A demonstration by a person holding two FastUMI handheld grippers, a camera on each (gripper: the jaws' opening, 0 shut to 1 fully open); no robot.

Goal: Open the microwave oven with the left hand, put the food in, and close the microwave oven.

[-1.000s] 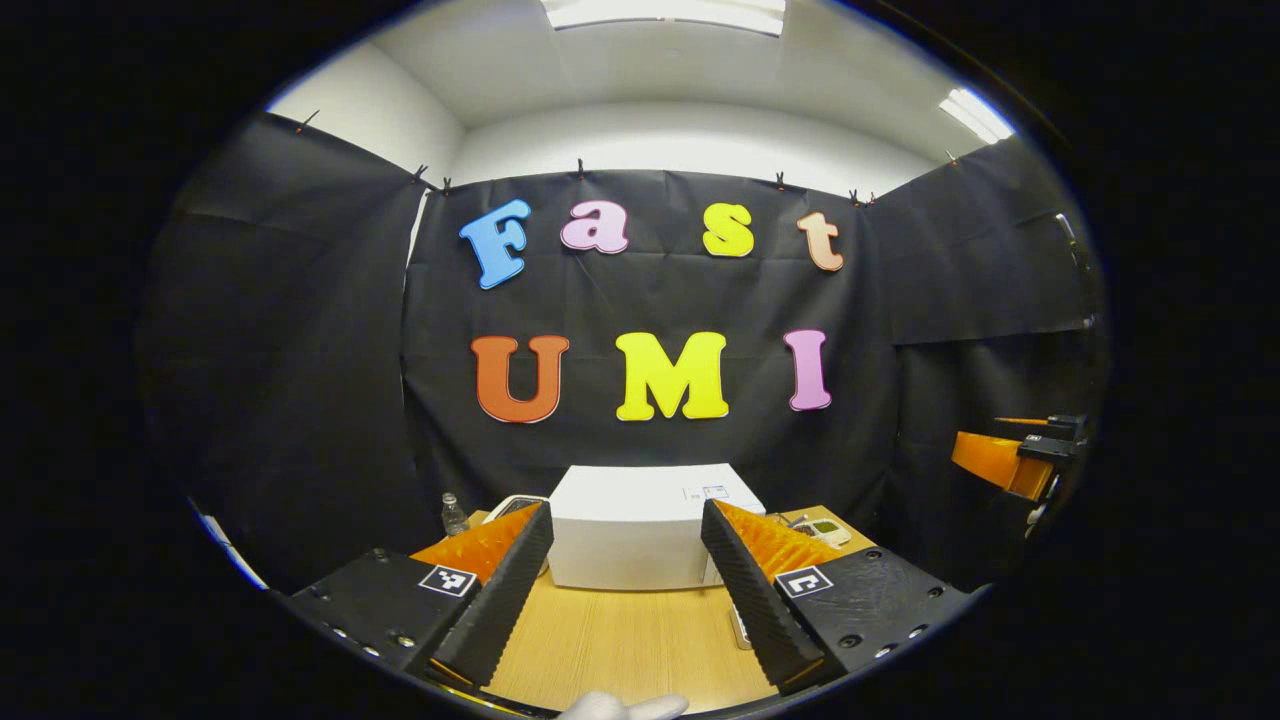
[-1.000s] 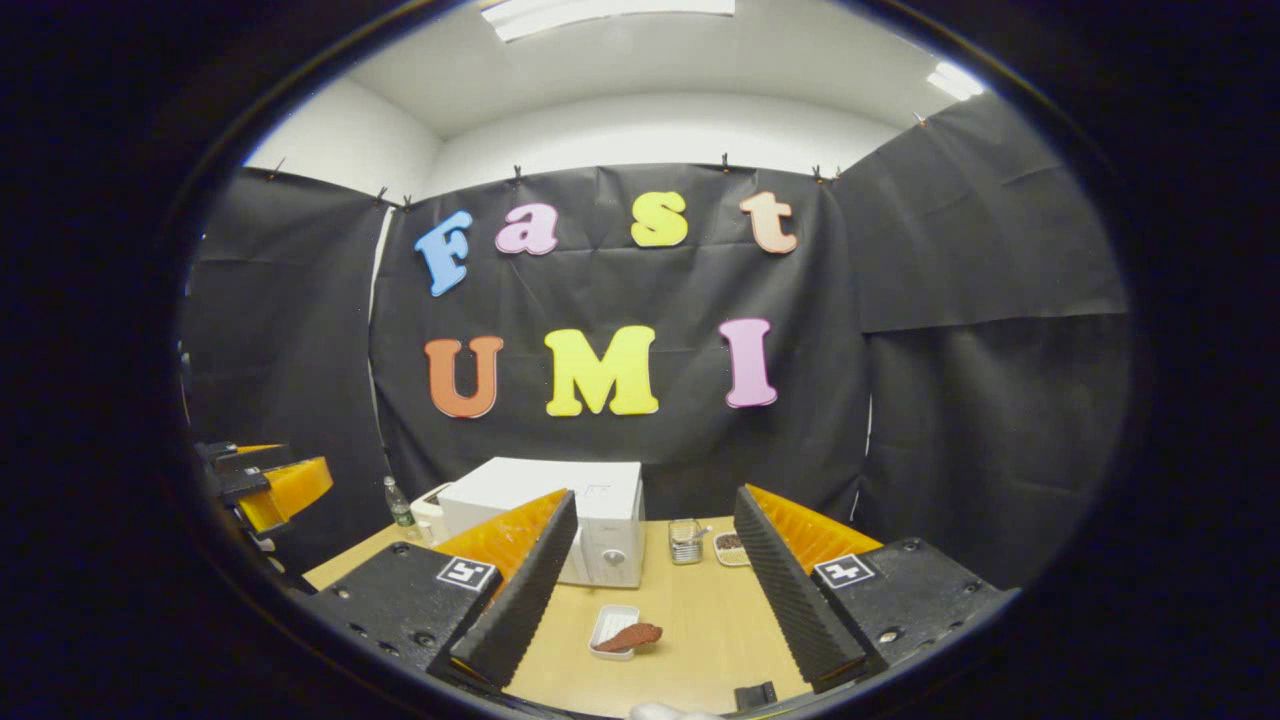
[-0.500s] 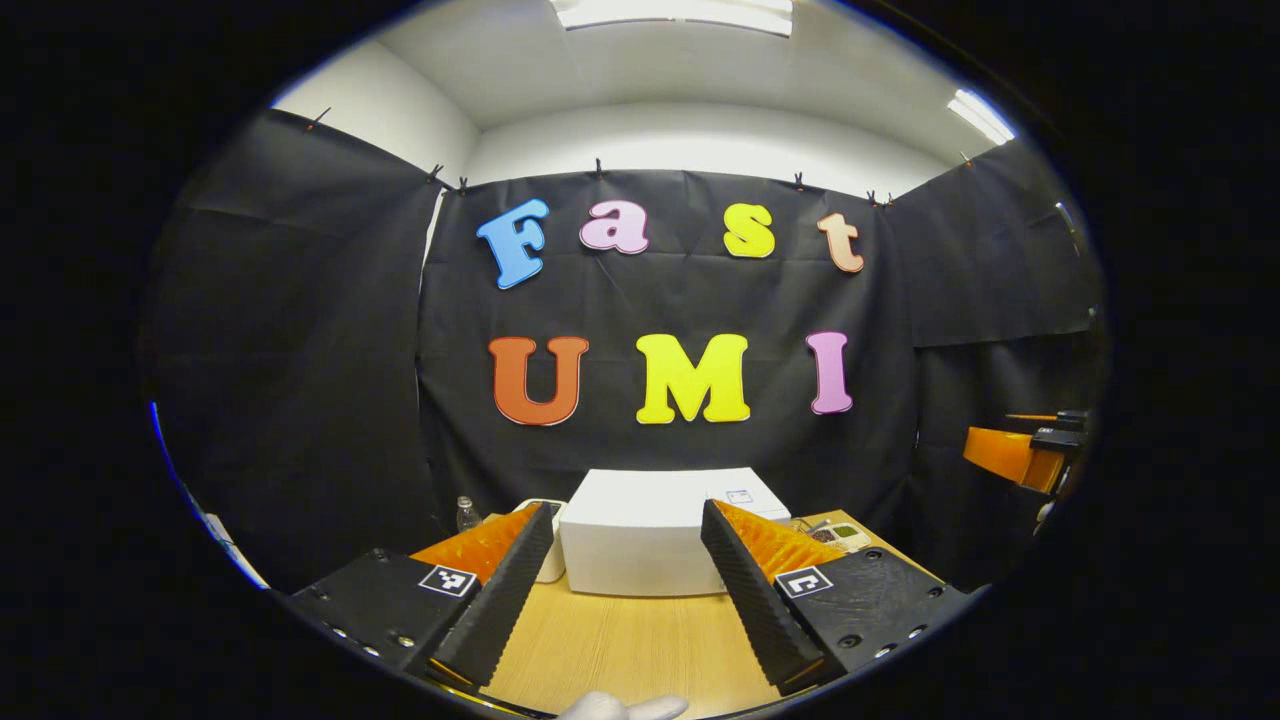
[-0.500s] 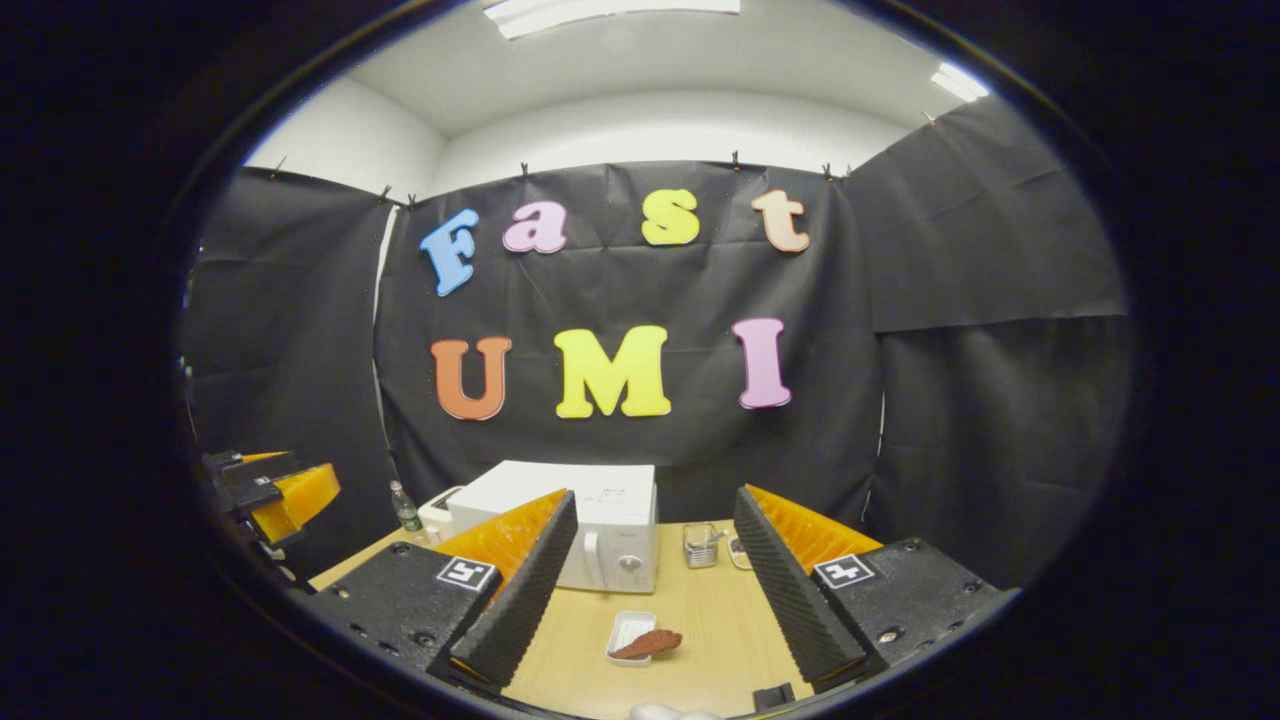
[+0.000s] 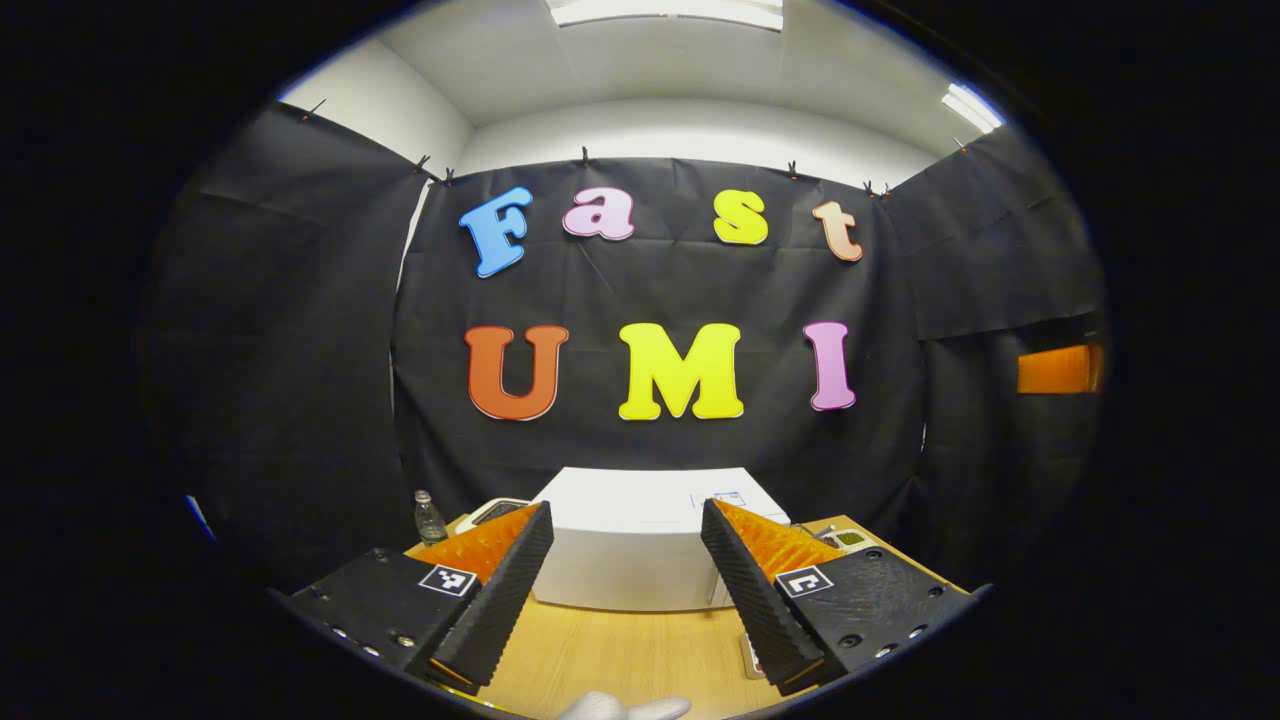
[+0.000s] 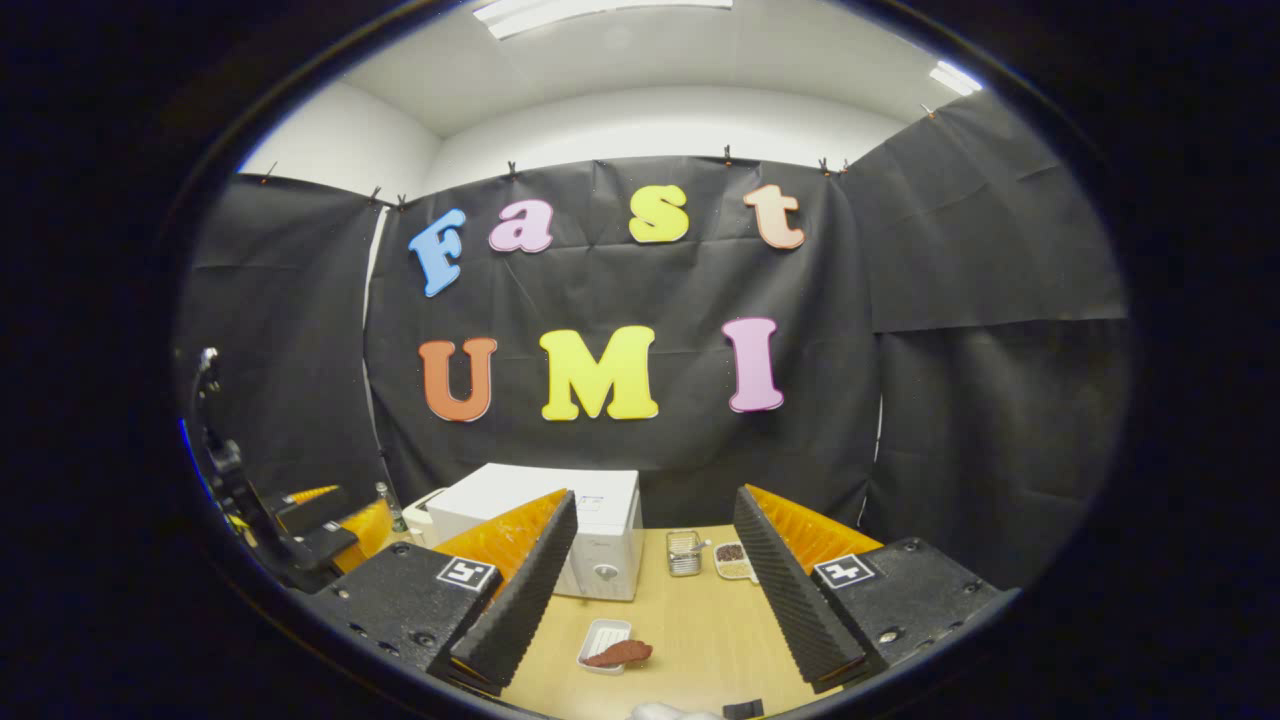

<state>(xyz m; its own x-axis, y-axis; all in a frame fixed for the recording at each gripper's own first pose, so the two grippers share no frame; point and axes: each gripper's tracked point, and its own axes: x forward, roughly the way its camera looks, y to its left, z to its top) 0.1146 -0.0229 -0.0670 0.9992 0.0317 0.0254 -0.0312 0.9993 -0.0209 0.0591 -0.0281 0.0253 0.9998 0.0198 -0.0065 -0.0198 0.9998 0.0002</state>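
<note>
One wooden desk (image 6: 690,620) stands before black cloth walls. Both hand-held grippers, left (image 5: 625,600) and right (image 6: 650,610), are spread and hold nothing. The white microwave (image 5: 630,550) sits mid-frame beyond the left; the food (image 6: 618,653), perhaps meat, lies on a tray (image 6: 600,640) low-centre between the right's fingers.

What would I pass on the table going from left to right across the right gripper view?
Left gripper → clear bottle → white microwave → small white tray with the brown food in front → small metal basket → dish of dark bits.
</note>
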